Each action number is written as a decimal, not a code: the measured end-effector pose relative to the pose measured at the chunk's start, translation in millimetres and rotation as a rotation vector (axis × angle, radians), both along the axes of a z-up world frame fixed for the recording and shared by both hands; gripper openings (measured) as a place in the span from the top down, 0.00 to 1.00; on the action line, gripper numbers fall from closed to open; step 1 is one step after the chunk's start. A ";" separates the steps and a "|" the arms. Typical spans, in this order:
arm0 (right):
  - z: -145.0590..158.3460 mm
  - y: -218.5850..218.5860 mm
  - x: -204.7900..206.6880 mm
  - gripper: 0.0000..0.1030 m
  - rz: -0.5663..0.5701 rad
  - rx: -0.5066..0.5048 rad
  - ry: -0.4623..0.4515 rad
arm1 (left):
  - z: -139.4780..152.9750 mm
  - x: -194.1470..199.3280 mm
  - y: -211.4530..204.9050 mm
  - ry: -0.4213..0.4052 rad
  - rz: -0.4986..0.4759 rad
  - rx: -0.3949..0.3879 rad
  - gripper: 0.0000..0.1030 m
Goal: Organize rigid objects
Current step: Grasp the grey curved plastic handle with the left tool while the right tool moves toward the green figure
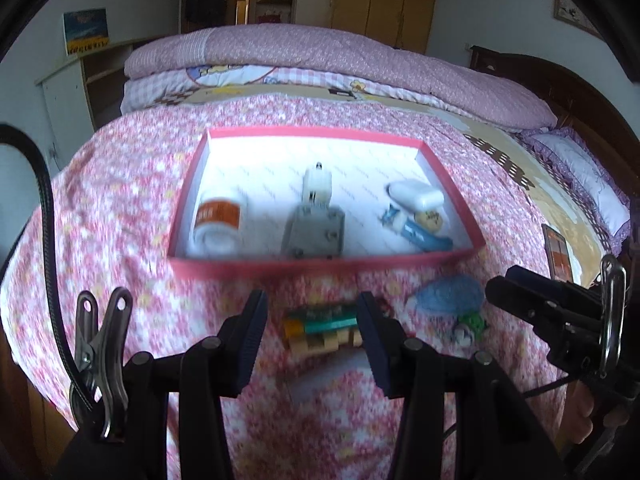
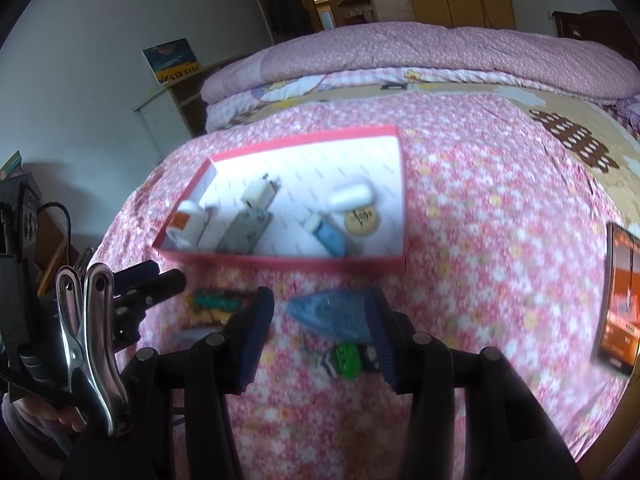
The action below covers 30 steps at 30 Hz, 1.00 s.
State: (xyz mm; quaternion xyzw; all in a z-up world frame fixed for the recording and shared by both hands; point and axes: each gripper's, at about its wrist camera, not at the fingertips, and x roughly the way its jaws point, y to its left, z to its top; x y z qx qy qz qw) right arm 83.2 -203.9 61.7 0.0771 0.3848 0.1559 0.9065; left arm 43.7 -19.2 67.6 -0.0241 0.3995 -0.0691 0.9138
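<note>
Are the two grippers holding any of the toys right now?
No. The left gripper frames the block toy and the right gripper the blue piece, but both are open.

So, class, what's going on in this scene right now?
A person is tidying small things on a bed into a pink box. The box already holds a bottle, a plug and others. The left tongs frame a block toy; the right tongs frame a blue item. Neither is gripped yet.
</note>
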 end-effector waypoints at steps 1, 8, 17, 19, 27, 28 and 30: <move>-2.3 -1.5 -2.9 0.53 -0.004 0.003 0.007 | -2.9 -3.1 1.5 0.006 0.004 -0.006 0.53; -11.1 -7.8 -20.2 0.53 -0.017 -0.024 0.018 | -18.7 -19.4 9.1 0.041 0.022 -0.065 0.53; -27.9 -10.8 -35.9 0.53 -0.012 -0.047 0.045 | -30.3 -28.7 3.9 0.075 -0.003 -0.148 0.31; -29.9 -11.9 -37.0 0.53 -0.012 -0.047 0.048 | -32.2 -27.9 0.2 0.083 -0.015 -0.152 0.27; -36.9 -13.8 -36.9 0.53 -0.006 -0.041 0.058 | -43.2 -24.6 -21.8 0.068 -0.039 -0.049 0.26; -38.0 -13.9 -37.0 0.53 -0.005 -0.041 0.060 | -44.7 -24.1 -23.3 0.065 -0.038 -0.041 0.26; -40.4 -14.7 -37.6 0.53 -0.003 -0.040 0.063 | -48.0 -23.1 -26.1 0.067 -0.036 -0.035 0.26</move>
